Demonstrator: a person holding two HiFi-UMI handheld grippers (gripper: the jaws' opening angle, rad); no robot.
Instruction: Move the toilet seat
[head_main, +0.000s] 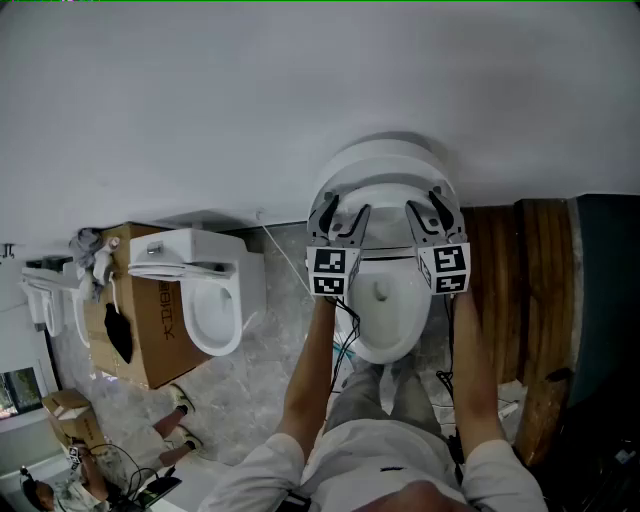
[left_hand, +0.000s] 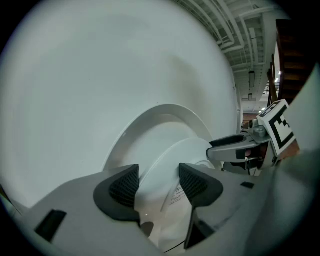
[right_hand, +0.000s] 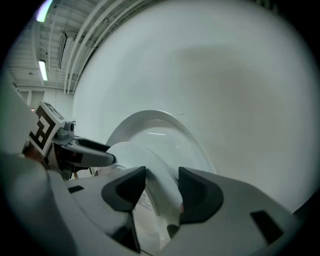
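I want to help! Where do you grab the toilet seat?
Pinch the toilet seat by its thin side edges, coming from the front, one gripper per side. It is raised off the bowl, so the rim fits between jaws, as the left gripper and right gripper show.

Far: white wall (head_main: 200, 100) is spanning the scene.
Floor: grey marbled tiling (head_main: 262, 392) is showing left.
Left: cardboard box (head_main: 160, 335) is standing beside a second toilet (head_main: 215, 300).
Right: wooden boards (head_main: 520, 290) are lying.
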